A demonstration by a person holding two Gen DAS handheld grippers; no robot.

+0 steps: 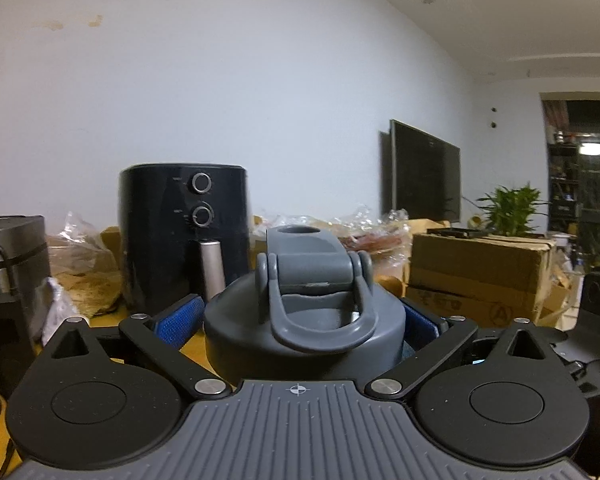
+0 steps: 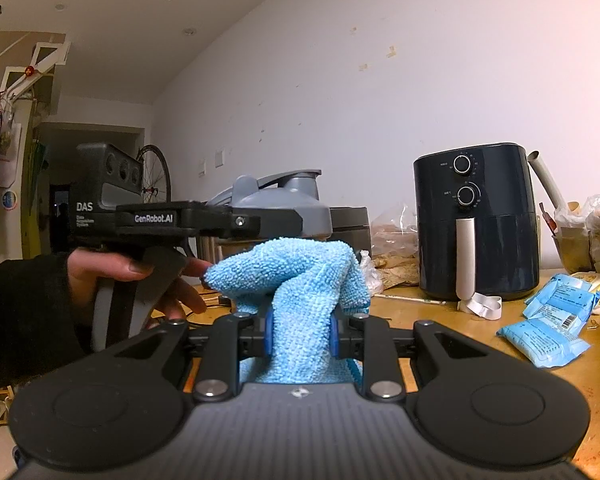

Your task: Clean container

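Right wrist view shows your right tool (image 2: 300, 334) pinching the cloth (image 2: 300, 276) just below the bottle (image 2: 284, 204), which your left tool (image 1: 300, 320) clamps at its lid. Keep that clamp firm and press the cloth flat before rubbing.

Wooden table (image 2: 480, 320), air fryer (image 2: 476, 220), packets (image 2: 544, 336)

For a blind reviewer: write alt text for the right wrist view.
The right gripper pinches a light blue cloth beside a grey container clamped in the left gripper. A black air fryer stands behind on the wooden table.
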